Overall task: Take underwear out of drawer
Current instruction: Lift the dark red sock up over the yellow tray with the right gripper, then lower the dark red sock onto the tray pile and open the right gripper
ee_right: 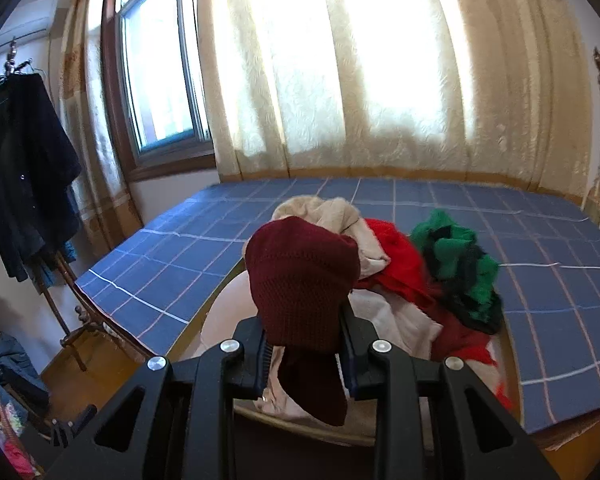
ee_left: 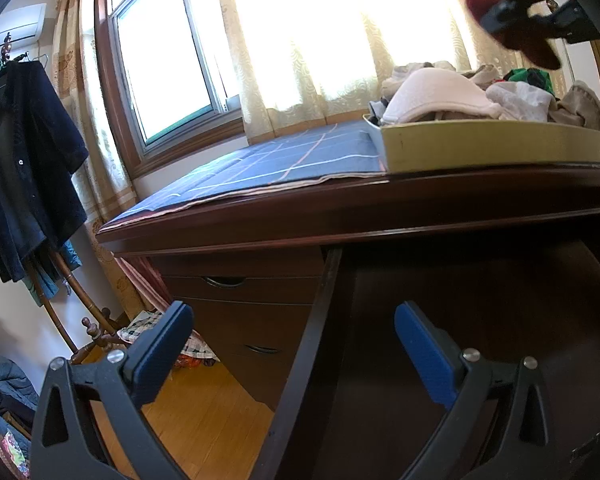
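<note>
A dark red knitted garment (ee_right: 302, 280) is clamped between the fingers of the right gripper (ee_right: 305, 354) and is held above a yellow-rimmed tray (ee_left: 496, 146) heaped with clothes (ee_right: 400, 264). The tray is set on the blue checked cloth (ee_right: 180, 256) that covers the counter (ee_left: 340, 204). The left gripper (ee_left: 296, 344) is held low before the dark wooden front of the counter; its fingers (ee_left: 424, 356) are spread wide, with nothing between them.

A dark shirt (ee_left: 24, 168) hangs left of the window (ee_left: 168, 56) — cream curtains (ee_right: 340, 80) glowing behind.
</note>
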`<move>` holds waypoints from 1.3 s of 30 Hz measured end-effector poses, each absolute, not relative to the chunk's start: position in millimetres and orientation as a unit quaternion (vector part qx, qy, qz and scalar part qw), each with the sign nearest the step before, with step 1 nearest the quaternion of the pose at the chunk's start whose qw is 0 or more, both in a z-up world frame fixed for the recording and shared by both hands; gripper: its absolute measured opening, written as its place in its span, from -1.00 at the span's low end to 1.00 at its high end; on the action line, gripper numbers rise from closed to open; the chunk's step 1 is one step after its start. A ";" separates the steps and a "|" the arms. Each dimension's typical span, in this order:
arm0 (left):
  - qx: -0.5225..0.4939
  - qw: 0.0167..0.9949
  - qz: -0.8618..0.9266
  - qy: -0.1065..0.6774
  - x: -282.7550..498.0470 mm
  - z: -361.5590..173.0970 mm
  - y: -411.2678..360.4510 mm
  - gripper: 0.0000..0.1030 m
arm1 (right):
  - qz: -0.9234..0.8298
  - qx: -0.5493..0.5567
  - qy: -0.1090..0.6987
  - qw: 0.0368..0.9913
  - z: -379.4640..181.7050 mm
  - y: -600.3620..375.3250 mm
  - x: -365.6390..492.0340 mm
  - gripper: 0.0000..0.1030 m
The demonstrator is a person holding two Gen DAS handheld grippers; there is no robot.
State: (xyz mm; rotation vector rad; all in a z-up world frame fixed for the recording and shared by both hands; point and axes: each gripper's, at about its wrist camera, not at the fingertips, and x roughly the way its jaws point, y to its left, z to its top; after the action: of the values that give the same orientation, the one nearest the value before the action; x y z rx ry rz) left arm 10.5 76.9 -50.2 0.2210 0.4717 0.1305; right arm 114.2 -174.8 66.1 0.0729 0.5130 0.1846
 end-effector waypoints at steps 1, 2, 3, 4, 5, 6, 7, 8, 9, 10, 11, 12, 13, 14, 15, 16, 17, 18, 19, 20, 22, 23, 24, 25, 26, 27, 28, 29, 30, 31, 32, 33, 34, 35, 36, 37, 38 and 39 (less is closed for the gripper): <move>0.109 0.964 0.064 0.233 10.6 -50.2 77.0 0.99 | 0.086 0.036 0.261 0.961 64.8 -174.2 121.6 -0.41; 0.109 0.964 0.063 0.233 10.2 -50.1 76.4 0.99 | 0.081 0.035 0.269 0.959 62.8 -173.4 129.2 -0.41; 0.109 0.964 0.063 0.233 10.0 -50.1 76.5 0.99 | 0.079 0.031 0.276 0.957 60.7 -172.5 137.3 -0.41; 0.109 0.964 0.062 0.233 9.8 -50.1 76.4 0.99 | 0.075 0.026 0.287 0.955 57.0 -170.9 147.2 -0.41; 0.109 0.964 0.063 0.233 10.1 -50.1 76.7 0.99 | 0.072 0.024 0.292 0.953 54.5 -170.2 151.7 -0.41; 0.109 0.964 0.062 0.233 10.4 -50.3 77.0 0.99 | 0.067 0.024 0.300 0.951 51.1 -170.2 158.3 -0.41; 0.109 0.964 0.061 0.233 10.6 -50.3 77.1 0.99 | 0.062 0.026 0.309 0.949 47.4 -171.1 165.0 -0.41; 0.109 0.964 0.061 0.233 10.5 -50.3 77.0 0.99 | 0.057 0.029 0.319 0.945 43.5 -172.1 171.7 -0.41; 0.109 0.964 0.061 0.233 10.7 -50.3 77.0 0.99 | 0.053 0.030 0.324 0.944 41.1 -172.9 175.6 -0.41; 0.109 0.964 0.061 0.233 10.6 -50.4 77.0 0.99 | 0.048 0.027 0.331 0.942 38.2 -172.4 181.0 -0.41; 0.109 0.964 0.061 0.233 10.4 -50.4 76.7 0.99 | 0.044 0.023 0.333 0.942 36.6 -172.0 183.3 -0.41; 0.109 0.964 0.061 0.233 10.6 -50.3 76.9 0.99 | 0.039 0.016 0.334 0.942 35.6 -170.2 185.3 -0.41; 0.109 0.964 0.062 0.233 10.4 -50.3 76.4 0.99 | 0.033 0.005 0.335 0.942 35.3 -167.5 188.4 -0.41; 0.109 0.964 0.062 0.233 10.4 -50.3 76.4 0.99 | 0.030 0.000 0.336 0.941 35.8 -165.5 190.5 -0.41; 0.109 0.964 0.062 0.233 10.6 -50.3 76.7 0.99 | 0.026 -0.003 0.337 0.941 35.7 -164.2 192.9 -0.41; 0.109 0.964 0.062 0.233 10.6 -50.2 76.8 0.99 | 0.022 -0.005 0.339 0.941 35.6 -163.0 195.0 -0.41; 0.109 0.964 0.062 0.233 10.4 -50.2 76.6 0.99 | 0.020 -0.007 0.340 0.940 35.4 -161.7 196.9 -0.41; 0.109 0.964 0.062 0.233 10.6 -50.2 76.8 0.99 | 0.019 -0.011 0.341 0.940 34.2 -159.6 198.6 -0.41; 0.109 0.964 0.062 0.233 11.0 -50.2 76.9 0.99 | 0.017 -0.014 0.342 0.939 33.1 -157.3 199.5 -0.41; 0.109 0.964 0.062 0.233 10.9 -50.2 76.7 0.99 | 0.016 -0.015 0.343 0.939 32.2 -155.5 200.7 -0.41; 0.109 0.964 0.062 0.234 11.0 -50.2 76.9 0.99 | 0.012 -0.016 0.346 0.938 29.6 -152.9 204.5 -0.41; 0.108 0.964 0.062 0.234 11.0 -50.2 76.7 0.99 | 0.011 -0.018 0.347 0.938 29.3 -151.7 206.0 -0.41; 0.108 0.964 0.062 0.234 10.9 -50.2 77.0 0.99 | 0.010 -0.019 0.349 0.937 28.4 -150.3 208.4 -0.41; 0.107 0.964 0.063 0.234 11.1 -50.3 77.1 0.99 | 0.010 -0.017 0.352 0.936 27.2 -149.5 211.4 -0.41; 0.106 0.964 0.063 0.235 11.1 -50.5 76.9 0.99 | 0.010 -0.014 0.355 0.935 25.8 -149.0 213.8 -0.41; 0.106 0.964 0.063 0.235 11.8 -50.8 77.2 0.99 | 0.011 -0.009 0.358 0.934 24.4 -148.3 216.6 -0.41; 0.106 0.964 0.063 0.236 11.3 -50.1 77.7 0.99 | 0.013 -0.005 0.363 0.932 22.7 -147.7 220.0 -0.41; 0.106 0.964 0.063 0.236 11.1 -50.2 77.4 0.99 | 0.016 -0.004 0.367 0.930 21.8 -146.9 222.3 -0.41; 0.106 0.964 0.063 0.236 11.2 -50.2 77.4 0.99 | 0.019 -0.001 0.369 0.929 21.0 -145.5 225.0 -0.41; 0.106 0.964 0.063 0.236 11.2 -50.2 77.5 0.99 | 0.023 0.006 0.373 0.927 19.9 -145.5 226.3 -0.41; 0.105 0.964 0.063 0.237 11.2 -50.2 77.5 0.99 | 0.027 0.015 0.378 0.925 18.7 -145.8 227.0 -0.42; 0.105 0.964 0.063 0.237 11.1 -50.2 77.7 0.99 | 0.028 0.018 0.379 0.925 17.5 -145.0 227.3 -0.42; 0.104 0.964 0.062 0.237 10.9 -50.1 77.9 0.99 | 0.028 0.016 0.380 0.924 16.2 -143.7 226.8 -0.42; 0.104 0.964 0.063 0.237 10.7 -50.0 77.6 0.99 | 0.028 0.012 0.379 0.925 15.0 -142.3 226.2 -0.42; 0.104 0.964 0.063 0.237 10.7 -49.9 77.8 0.99 | 0.030 0.011 0.380 0.924 14.1 -141.9 226.3 -0.43; 0.104 0.964 0.062 0.237 10.6 -49.9 77.9 0.99 | 0.033 0.012 0.382 0.924 13.1 -142.3 227.3 -0.43; 0.104 0.964 0.062 0.237 10.1 -50.0 77.5 0.99 | 0.039 0.015 0.383 0.923 12.1 -143.3 228.7 -0.44; 0.104 0.964 0.062 0.237 10.7 -49.9 77.9 0.99 | 0.043 0.014 0.383 0.923 11.2 -144.3 229.1 -0.44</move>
State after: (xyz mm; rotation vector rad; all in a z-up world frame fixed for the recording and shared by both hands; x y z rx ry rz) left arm 10.7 77.9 -49.9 0.2108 0.4792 0.1257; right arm 229.1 -144.3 11.2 0.0287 0.7864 0.0893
